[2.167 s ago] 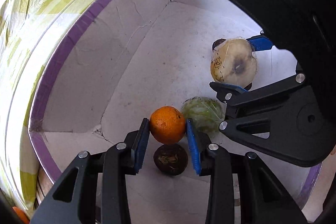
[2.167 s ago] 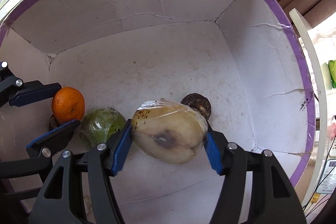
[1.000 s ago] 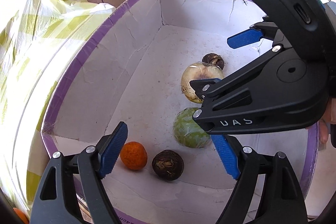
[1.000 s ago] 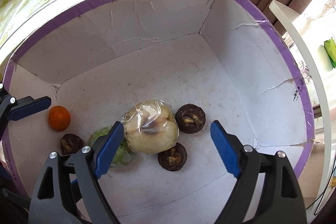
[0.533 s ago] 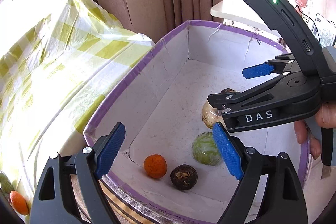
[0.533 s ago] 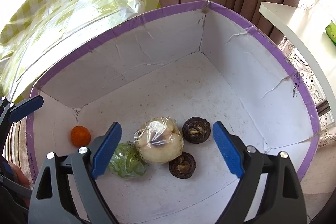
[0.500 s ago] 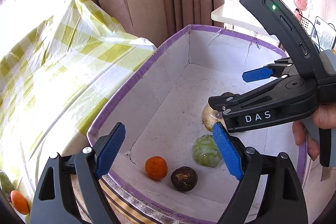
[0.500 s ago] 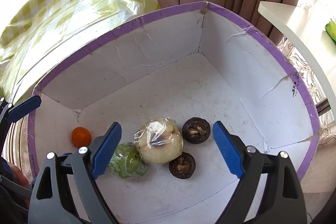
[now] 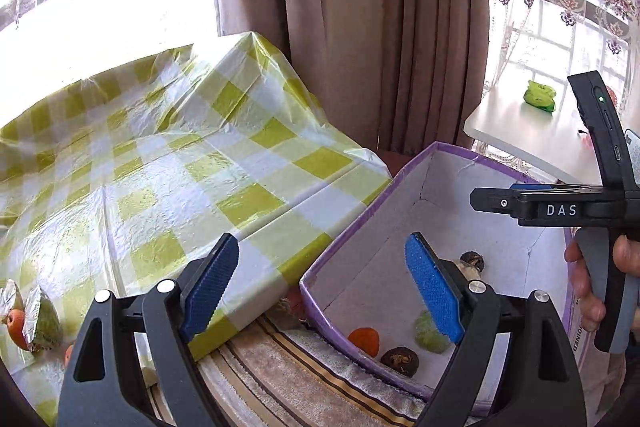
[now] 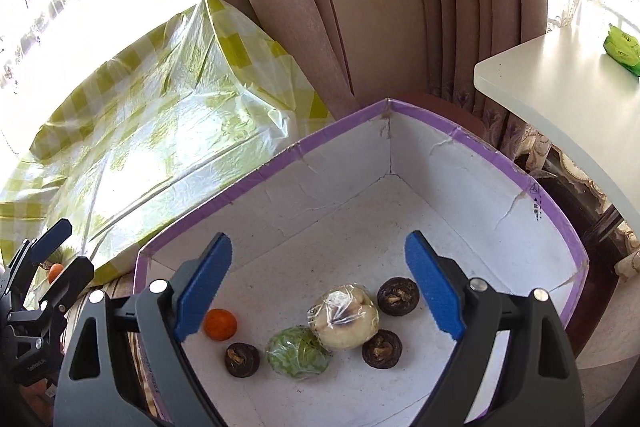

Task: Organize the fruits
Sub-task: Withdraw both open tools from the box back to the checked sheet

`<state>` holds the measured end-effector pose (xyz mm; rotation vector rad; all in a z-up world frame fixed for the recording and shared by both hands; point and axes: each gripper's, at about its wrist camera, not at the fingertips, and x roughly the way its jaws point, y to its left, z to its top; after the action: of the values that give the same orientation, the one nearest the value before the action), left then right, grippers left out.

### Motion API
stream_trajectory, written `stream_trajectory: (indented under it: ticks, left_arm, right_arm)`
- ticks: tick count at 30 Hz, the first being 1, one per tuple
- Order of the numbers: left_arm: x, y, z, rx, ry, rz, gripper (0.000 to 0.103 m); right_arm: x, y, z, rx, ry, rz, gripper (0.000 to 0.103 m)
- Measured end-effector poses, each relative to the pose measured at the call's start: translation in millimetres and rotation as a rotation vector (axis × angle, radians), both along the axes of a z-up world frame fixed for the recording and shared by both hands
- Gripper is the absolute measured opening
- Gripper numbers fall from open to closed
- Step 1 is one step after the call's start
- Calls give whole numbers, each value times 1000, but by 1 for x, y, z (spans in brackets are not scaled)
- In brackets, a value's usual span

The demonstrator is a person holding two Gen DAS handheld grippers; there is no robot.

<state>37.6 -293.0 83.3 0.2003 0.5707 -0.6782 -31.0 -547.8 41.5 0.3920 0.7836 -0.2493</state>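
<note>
A white cardboard box with a purple rim [image 10: 472, 141] holds an orange [image 10: 219, 323], a green wrapped fruit [image 10: 298, 351], a pale wrapped fruit [image 10: 344, 317] and three dark brown fruits [image 10: 398, 295]. My right gripper [image 10: 319, 241] hangs open above the box with nothing between its blue pads. Over the box's near left corner [image 9: 308, 287] my left gripper [image 9: 322, 243] is also open and holds nothing. An orange [image 9: 16, 323] and a wrapped green fruit [image 9: 42, 319] lie on the checked table at the far left.
A table under a yellow-green checked plastic cloth [image 9: 160, 167] stands left of the box. Brown curtains [image 10: 380, 7] hang behind. A white table [image 10: 560, 99] with a green packet [image 10: 622, 49] is at the right. A striped rug [image 9: 280, 379] lies below. A hand [image 9: 588, 291] holds the right gripper.
Both grippers let go of their fruit, the orange and the pale wrapped one, then rose out of the box. The left view has swung towards the checked table.
</note>
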Motion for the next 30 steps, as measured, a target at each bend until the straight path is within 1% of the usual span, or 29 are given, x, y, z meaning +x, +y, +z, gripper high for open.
stream_trajectory:
  ticks: [5,10,19,22,27,30]
  left_arm:
    - [11,37,10,-60,4,84,83]
    - [24,75,16,-100,10,168,83]
    - [47,144,13,-154,39,325,83]
    - [53,167,10,-172,49,380,83]
    - [59,204,8,-184,37,467,83]
    - [63,228,6,-202,44,519,83]
  right_arm:
    - [5,36,21,32,-87,60,89]
    - [20,86,28,29,-120,155,89]
    - [40,163,12,47,-91,280,89]
    - [43,190,10,36,-101,332,89]
    - [45,234,7,20,-129,415,89]
    - [46,260,5,-3,-140,470,89]
